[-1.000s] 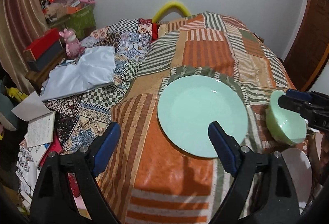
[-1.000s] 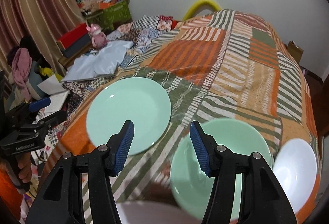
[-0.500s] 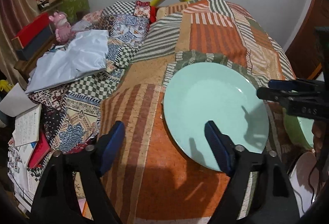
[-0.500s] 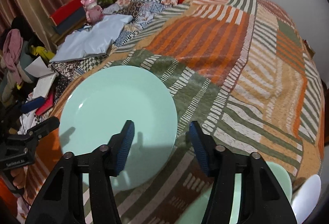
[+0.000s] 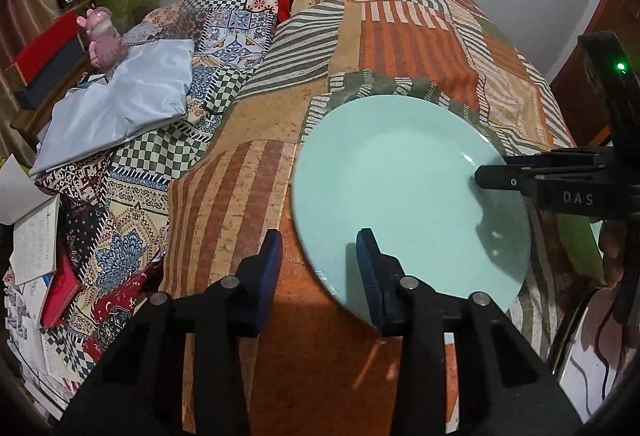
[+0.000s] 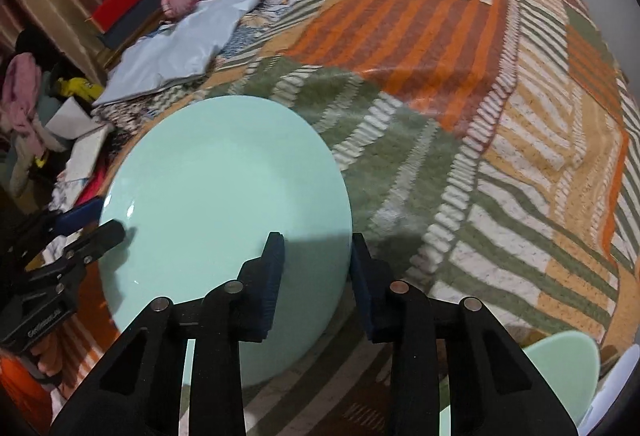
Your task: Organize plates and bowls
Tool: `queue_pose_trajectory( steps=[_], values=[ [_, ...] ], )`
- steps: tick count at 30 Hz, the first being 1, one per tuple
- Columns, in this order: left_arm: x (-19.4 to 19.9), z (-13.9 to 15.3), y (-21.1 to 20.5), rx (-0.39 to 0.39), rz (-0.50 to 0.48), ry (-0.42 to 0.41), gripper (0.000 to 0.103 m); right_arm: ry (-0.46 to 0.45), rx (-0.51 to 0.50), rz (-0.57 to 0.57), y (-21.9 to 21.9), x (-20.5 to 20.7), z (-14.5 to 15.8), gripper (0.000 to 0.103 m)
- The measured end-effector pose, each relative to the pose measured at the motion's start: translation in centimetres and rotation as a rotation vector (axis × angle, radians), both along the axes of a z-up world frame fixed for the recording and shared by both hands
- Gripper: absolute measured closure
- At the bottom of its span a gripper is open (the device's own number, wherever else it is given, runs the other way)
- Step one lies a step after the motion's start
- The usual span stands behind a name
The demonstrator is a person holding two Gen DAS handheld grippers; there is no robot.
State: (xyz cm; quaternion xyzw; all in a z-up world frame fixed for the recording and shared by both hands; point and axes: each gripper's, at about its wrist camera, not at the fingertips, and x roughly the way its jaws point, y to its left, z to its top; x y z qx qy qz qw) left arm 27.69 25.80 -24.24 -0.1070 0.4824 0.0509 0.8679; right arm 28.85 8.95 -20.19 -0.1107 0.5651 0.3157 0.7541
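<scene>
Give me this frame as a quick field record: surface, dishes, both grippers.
surface: patchwork blanket
plate: mint green, flat on the blanket
bowl: green, lower right of right wrist view, partly cut off
left gripper: open, straddling the plate's near-left rim, not closed on it
right gripper: open, straddling the plate's right rim
clutter: grey cloth, pink toy

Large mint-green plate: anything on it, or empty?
Empty. The round mint-green plate lies flat on the patchwork bedspread with only gripper shadows on its glossy surface; both wrist views show it bare.
</scene>
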Motion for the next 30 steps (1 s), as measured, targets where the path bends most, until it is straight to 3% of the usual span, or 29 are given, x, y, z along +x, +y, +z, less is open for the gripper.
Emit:
queue_pose_trajectory(
  steps=[8,18,30],
  values=[
    [-1.6,-0.2,1.5,0.021,0.038,0.005,0.067,0.044,0.055,0.049,0.6,-2.8,-0.1,0.073],
    [-2.1,-0.8,1.6,0.023,0.035,0.009,0.067,0.018,0.046,0.034,1.6,-3.2,-0.8,0.072],
    [-3.7,0.8,0.4,0.050,0.013,-0.011,0.067,-0.051,0.061,0.052,0.1,-4.7,0.9,0.074]
  ],
)
